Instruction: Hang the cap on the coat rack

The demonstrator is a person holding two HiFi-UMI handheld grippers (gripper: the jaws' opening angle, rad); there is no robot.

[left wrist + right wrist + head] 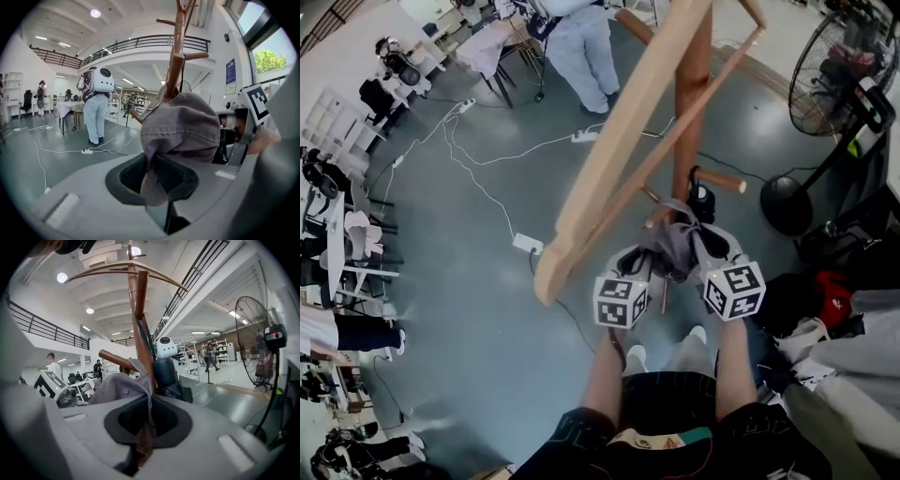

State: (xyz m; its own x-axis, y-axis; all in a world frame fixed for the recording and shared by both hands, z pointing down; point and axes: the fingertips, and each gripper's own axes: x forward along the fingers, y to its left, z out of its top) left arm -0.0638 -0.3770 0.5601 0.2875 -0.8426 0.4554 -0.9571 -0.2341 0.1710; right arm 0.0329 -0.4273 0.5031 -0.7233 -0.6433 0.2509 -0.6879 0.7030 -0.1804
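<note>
A grey cap point(670, 246) is held up between both grippers, close against the wooden coat rack point(692, 103). My left gripper point(642, 258) is shut on its lower edge; in the left gripper view the cap point(183, 126) bulges above the jaws point(152, 180) with the rack's pole point(176, 61) just behind. My right gripper point(703, 246) pinches the other side. In the right gripper view, the cap's fabric point(117, 387) runs down between the pads point(145, 420), under a brown peg point(117, 360) and beside the pole point(140, 333). A short peg point(720, 180) juts out just above the cap.
A black object point(701, 200) hangs on the rack behind the cap. A long pale rack arm point(619, 141) slants across close to my head. A standing fan point(839, 66) and bags point(825, 291) are at the right. Cables and a power strip point(528, 244) lie on the floor; a person point(581, 47) stands beyond.
</note>
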